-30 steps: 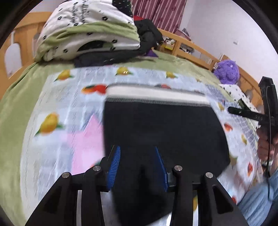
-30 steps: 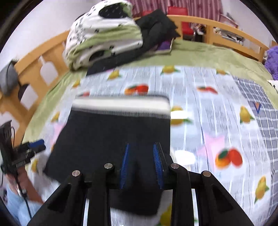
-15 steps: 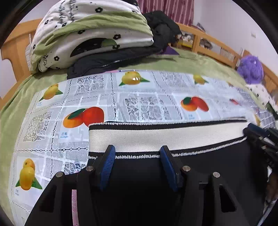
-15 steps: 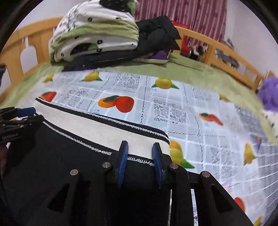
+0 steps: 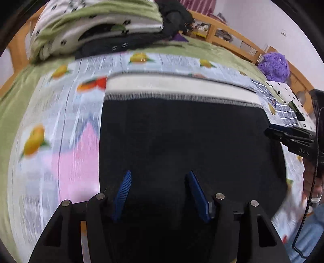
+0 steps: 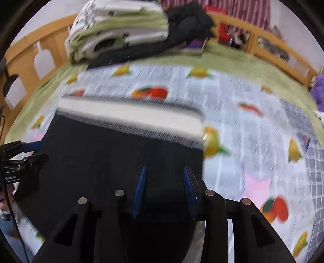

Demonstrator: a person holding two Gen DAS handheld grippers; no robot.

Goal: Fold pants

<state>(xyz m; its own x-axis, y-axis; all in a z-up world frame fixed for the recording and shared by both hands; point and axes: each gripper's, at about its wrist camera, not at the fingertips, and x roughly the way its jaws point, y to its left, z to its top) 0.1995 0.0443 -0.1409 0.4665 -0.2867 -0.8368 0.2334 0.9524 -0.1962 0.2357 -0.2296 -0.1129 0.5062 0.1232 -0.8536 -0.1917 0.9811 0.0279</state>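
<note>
Black pants (image 5: 182, 145) with a white waistband (image 5: 178, 89) lie folded flat on the fruit-print sheet (image 5: 40, 141), waistband at the far side. They also show in the right wrist view (image 6: 113, 157). My left gripper (image 5: 160, 176) is open above the near part of the pants, left of middle. My right gripper (image 6: 164, 172) is open above the pants near their right edge. Each gripper shows in the other's view, the right one (image 5: 291, 135) at the pants' right side, the left one (image 6: 22, 155) at their left side. Both views are blurred.
A stack of folded bedding (image 6: 121, 28) and dark clothes (image 6: 188, 18) lies at the bed's far end. A wooden bed rail (image 6: 273, 44) runs around the back. A purple plush toy (image 5: 273, 66) sits at the right. The person's jeans (image 5: 309, 232) are at the near edge.
Both grippers have pulled back towards me and risen from the waistband. The pants lie where they were put, and both grippers stay open.
</note>
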